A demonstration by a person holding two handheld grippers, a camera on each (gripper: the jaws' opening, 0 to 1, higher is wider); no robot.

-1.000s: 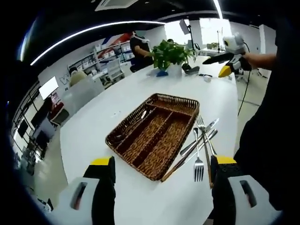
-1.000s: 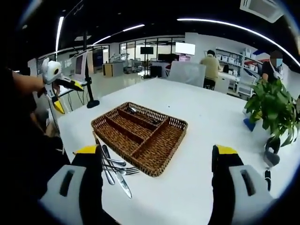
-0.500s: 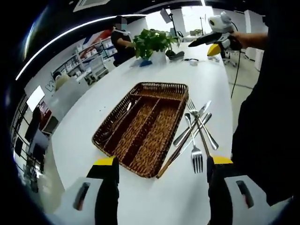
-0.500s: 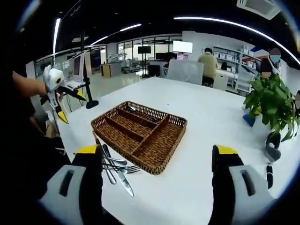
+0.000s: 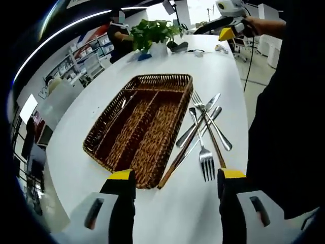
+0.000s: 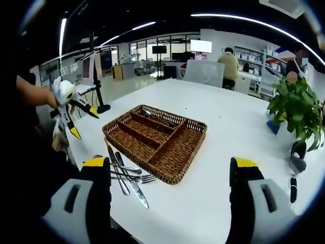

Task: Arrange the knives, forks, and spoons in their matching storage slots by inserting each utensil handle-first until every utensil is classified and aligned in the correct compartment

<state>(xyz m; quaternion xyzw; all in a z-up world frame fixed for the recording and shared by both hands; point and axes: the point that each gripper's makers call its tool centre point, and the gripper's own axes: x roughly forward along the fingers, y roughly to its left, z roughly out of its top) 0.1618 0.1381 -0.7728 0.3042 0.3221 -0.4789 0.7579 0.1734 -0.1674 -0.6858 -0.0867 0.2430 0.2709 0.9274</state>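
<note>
in the left gripper view the left gripper hangs over the near edge of a white table, its yellow-tipped jaws spread wide with nothing between them. at about 11 o'clock from the jaws lies a wicker tray with long compartments; a single utensil rests in its far-left slot, too small to tell which kind. just beside the tray's right rim, at 12 to 1 o'clock, a loose pile of cutlery lies crossed on the table, with a fork nearest the jaws, tines toward the camera. a potted plant stands at the far end, at 12 o'clock.

in the right gripper view the left gripper shows at 9 o'clock, held in a hand off the table edge, jaws parted. the cutlery sits at 7 o'clock, touching or nearly touching the tray's near-left corner. the right gripper is released too, jaws wide apart above bare table. the plant stands at 3 o'clock, and a person sits at a desk beyond the table.
</note>
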